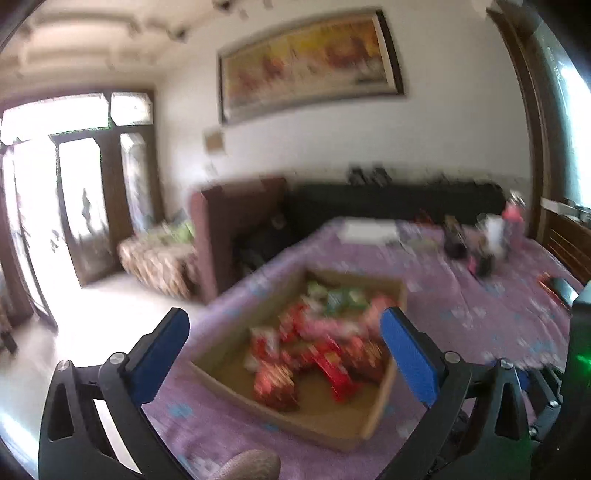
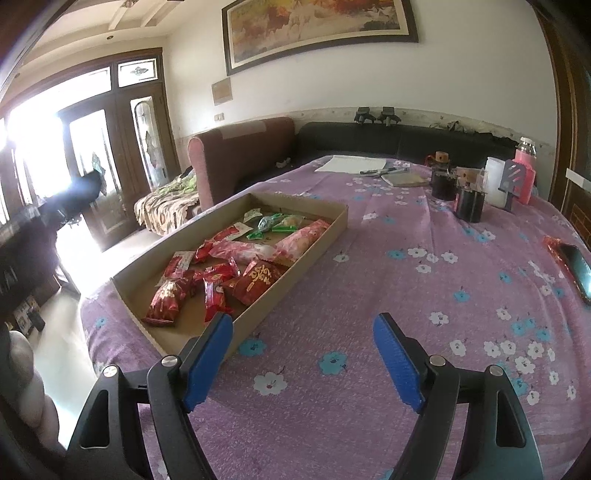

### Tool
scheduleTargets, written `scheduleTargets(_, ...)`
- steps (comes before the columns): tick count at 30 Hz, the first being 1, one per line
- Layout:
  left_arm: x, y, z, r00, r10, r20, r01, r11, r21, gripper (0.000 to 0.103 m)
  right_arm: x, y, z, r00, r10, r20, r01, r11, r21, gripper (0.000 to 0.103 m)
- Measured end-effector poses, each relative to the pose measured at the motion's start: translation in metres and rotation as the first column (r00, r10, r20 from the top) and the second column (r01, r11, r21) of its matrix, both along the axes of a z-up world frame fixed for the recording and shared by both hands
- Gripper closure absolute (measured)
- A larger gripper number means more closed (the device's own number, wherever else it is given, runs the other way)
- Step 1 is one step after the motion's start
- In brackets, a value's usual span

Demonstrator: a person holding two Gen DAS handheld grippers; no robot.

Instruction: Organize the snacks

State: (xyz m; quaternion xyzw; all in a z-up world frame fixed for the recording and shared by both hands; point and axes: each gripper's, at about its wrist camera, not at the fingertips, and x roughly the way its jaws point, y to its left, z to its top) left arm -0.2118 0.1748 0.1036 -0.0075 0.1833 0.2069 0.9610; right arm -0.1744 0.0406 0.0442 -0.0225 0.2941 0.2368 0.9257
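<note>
Grippers nearest: the left gripper (image 1: 282, 332), with blue-padded black fingers, stands spread wide and empty above the shallow brown cardboard tray (image 1: 371, 417); the right gripper (image 2: 303, 326), jaws likewise apart and empty, hovers over the purple flowered tablecloth (image 2: 369, 266) just beside the tray's near corner. Red, pink and green wrapped snacks (image 2: 236, 266) lie loose inside the tray. Farther back stand two dark jars (image 2: 456, 190) and a pink bottle (image 2: 524, 170); beyond, a black sofa (image 2: 388, 142) and framed painting (image 2: 317, 26).

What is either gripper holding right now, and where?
Nothing: the left gripper and right gripper are both open and empty; snacks lie in the box.
</note>
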Motion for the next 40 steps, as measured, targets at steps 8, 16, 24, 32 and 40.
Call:
scheduleTargets(8,0.034,0.031,-0.034,0.969,-0.069,-0.235,0.000,0.960,-0.281,0.000,0.006,0.005,-0.006,1.000,0.007,-0.028,-0.007,1.000,-0.031,0.022)
scheduleTargets(16,0.040,0.035,-0.054,0.951,-0.086,-0.298,-0.018,0.944,-0.331,0.000,0.010,0.017,-0.008,0.999,0.019,-0.045,-0.022,0.997,-0.072,0.021)
scheduleTargets(24,0.045,0.047,-0.063,0.941,-0.105,-0.321,-0.025,0.926,-0.376,0.000,0.011,0.035,-0.010,0.998,0.047,-0.052,-0.053,0.993,-0.108,0.021)
scheduleTargets(32,0.042,0.058,-0.067,0.941,-0.098,-0.324,-0.043,0.915,-0.400,0.000,0.012,0.047,-0.013,0.996,0.069,-0.058,-0.076,0.988,-0.131,0.021)
scheduleTargets(40,0.040,0.058,-0.064,0.939,-0.093,-0.332,-0.049,0.917,-0.395,0.000,0.009,0.047,-0.012,0.995,0.079,-0.057,-0.086,0.988,-0.131,0.021)
